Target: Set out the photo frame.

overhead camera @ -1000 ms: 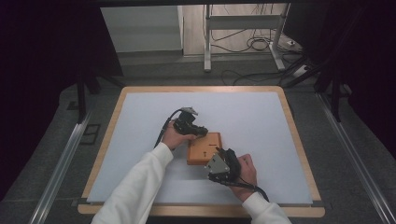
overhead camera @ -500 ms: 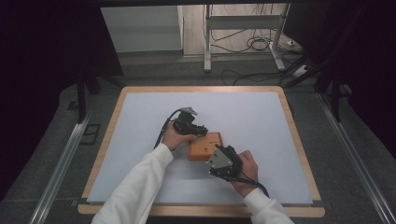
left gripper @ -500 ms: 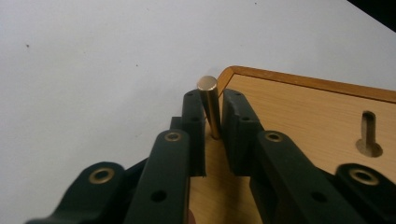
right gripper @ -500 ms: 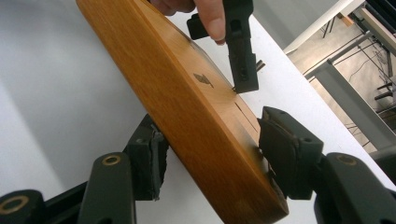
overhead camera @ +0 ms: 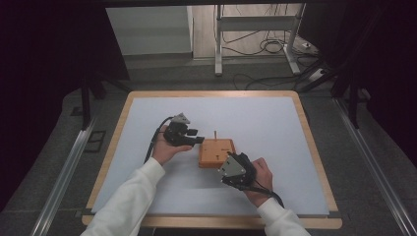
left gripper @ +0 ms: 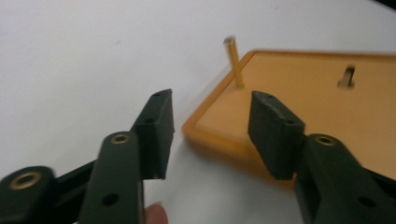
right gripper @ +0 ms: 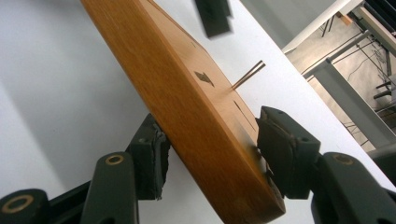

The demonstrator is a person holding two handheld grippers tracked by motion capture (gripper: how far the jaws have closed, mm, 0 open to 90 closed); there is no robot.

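Observation:
A flat orange wooden block (overhead camera: 216, 153) lies mid-table with a thin wooden peg (overhead camera: 215, 133) standing upright in its far left corner. My left gripper (overhead camera: 199, 140) hovers just left of the block. Its jaws have just been opening and hold nothing. In the left gripper view the open gripper (left gripper: 210, 126) frames the block's corner (left gripper: 317, 107), with the peg (left gripper: 233, 63) beyond the fingertips. My right gripper (overhead camera: 227, 163) sits at the block's near right corner. In the right gripper view the gripper (right gripper: 210, 149) has just been closing and clamps the block's edge (right gripper: 177, 93); the peg (right gripper: 247, 74) shows beyond.
The block rests on a white mat (overhead camera: 147, 118) framed by a wooden board (overhead camera: 314, 147). Metal rails (overhead camera: 64, 177) run along both sides of the table. A metal stand (overhead camera: 255, 29) and cables (overhead camera: 268, 46) are on the floor behind.
My left gripper has drawn back to the left off the block's far corner and opened, leaving the peg standing in the block. The right hand has barely moved.

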